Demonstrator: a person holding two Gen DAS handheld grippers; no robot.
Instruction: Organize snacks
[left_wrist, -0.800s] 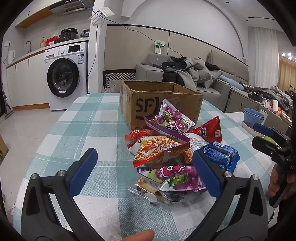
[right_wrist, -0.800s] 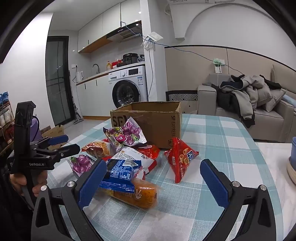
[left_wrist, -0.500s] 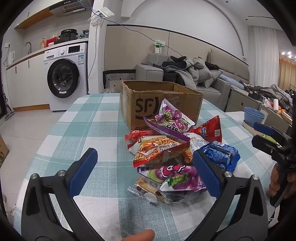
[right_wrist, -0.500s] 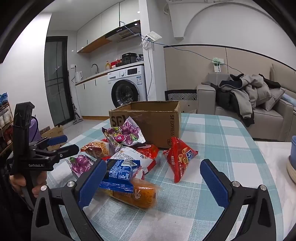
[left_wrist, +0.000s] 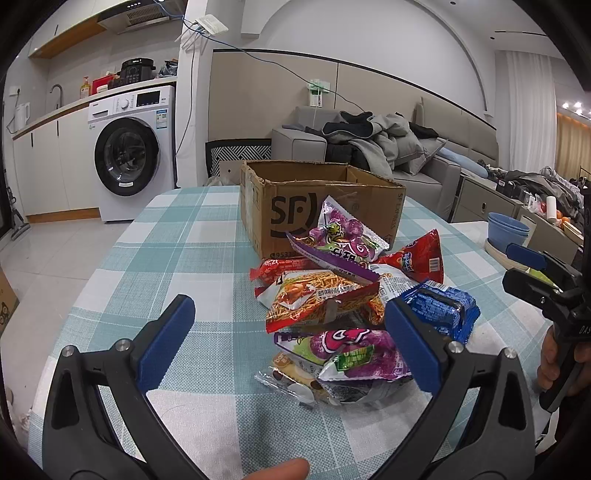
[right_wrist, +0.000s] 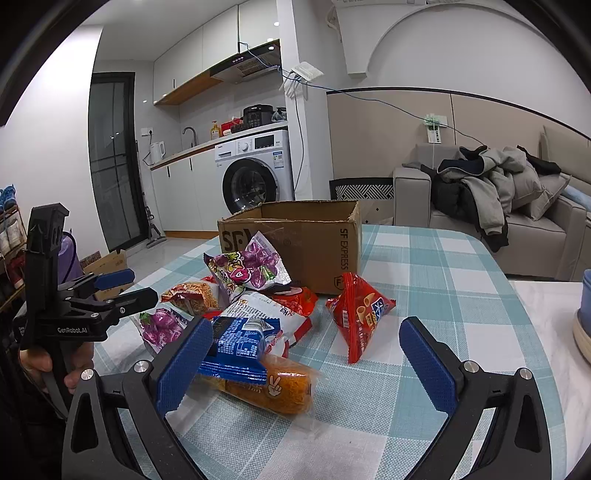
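1. Jaws of the left gripper (left_wrist: 286, 338) and right gripper (right_wrist: 304, 363) are standing wide apart, gripping nothing.
2. Crinkly foil snack packets (left_wrist: 332, 295) are lying heaped on the checked woven tabletop (left_wrist: 177, 236).
3. Behind them, an open corrugated cardboard box (left_wrist: 295, 199) is sitting, its inside hidden.

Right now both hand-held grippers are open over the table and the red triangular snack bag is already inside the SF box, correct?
Not quite. The red triangular snack bag lies on the table just outside the SF box, as the right wrist view shows. Both hand-held grippers, left and right, are open.
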